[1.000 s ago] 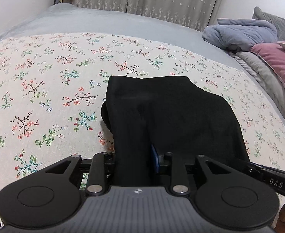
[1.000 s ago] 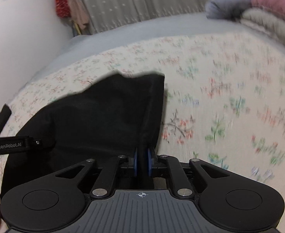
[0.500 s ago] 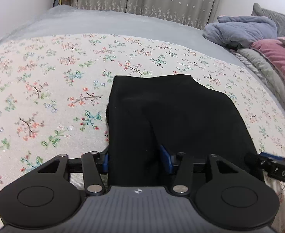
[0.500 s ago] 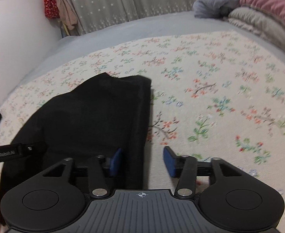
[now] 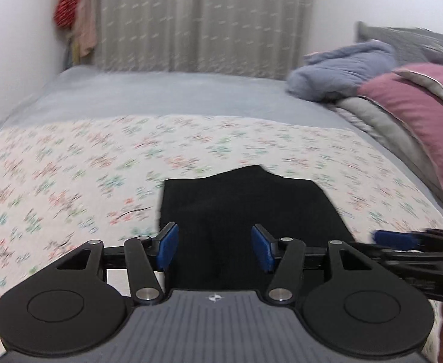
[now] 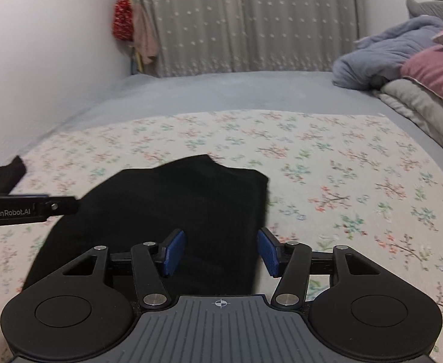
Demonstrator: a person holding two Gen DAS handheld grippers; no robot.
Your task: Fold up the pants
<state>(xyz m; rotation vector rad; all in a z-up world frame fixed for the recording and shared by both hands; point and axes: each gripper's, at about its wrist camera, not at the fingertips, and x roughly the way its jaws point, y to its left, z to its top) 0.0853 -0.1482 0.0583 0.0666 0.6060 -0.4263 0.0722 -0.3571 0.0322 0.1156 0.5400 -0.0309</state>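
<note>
From my left wrist camera, my left tool (image 5: 215, 248) has its blue pads (image 5: 167, 248) spread wide apart with nothing between them, held above the near end of the black pants (image 5: 245, 211). The pants lie folded and flat on the flowered bedspread (image 5: 70, 181) of the bed, and this view is blurred. My right tool (image 5: 409, 242) pokes in from the right edge, just beside the pants. A pink pillow (image 5: 418, 112) and a blue blanket (image 5: 342, 69) sit at the far right. From my right wrist camera, my right tool (image 6: 221, 252) is likewise wide apart and gripping nothing, over the right edge of the pants (image 6: 173, 205). My left tool (image 6: 28, 208) shows at the left edge, over the bedspread (image 6: 357, 181), with curtains (image 6: 245, 21) behind.
</note>
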